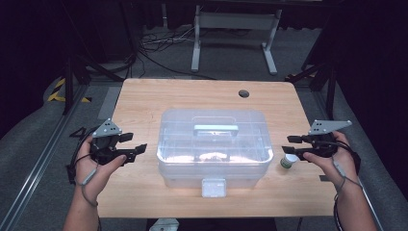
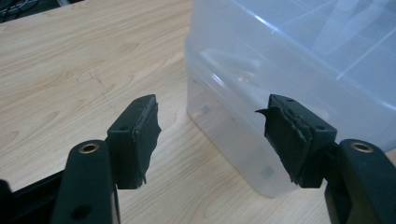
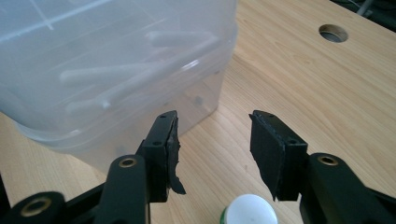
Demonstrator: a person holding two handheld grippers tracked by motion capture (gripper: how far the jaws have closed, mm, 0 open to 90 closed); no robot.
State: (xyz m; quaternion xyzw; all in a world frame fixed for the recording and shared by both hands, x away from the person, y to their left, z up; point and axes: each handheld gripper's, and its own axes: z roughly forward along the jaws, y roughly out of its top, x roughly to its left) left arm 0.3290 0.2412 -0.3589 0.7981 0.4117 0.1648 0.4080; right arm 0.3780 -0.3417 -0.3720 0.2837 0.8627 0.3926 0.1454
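A clear plastic box [image 1: 214, 144] with a lid and a grey handle [image 1: 216, 128] stands in the middle of the wooden table [image 1: 144, 101]. My left gripper [image 1: 137, 144] hovers just left of the box, open and holding nothing; its own view shows the box's corner [image 2: 243, 140] beyond the open gripper [image 2: 212, 135]. My right gripper [image 1: 291, 147] is off the box's right end, open, with a small white-capped bottle [image 1: 288, 161] under its tips. The bottle's white cap [image 3: 249, 211] lies low between the jaws of the right gripper [image 3: 214, 144], untouched.
A grey latch [image 1: 213, 187] sticks out of the box's front. A round cable hole [image 1: 244, 93] sits near the table's far edge. Behind the table are cables and a white frame [image 1: 235, 33] on the floor.
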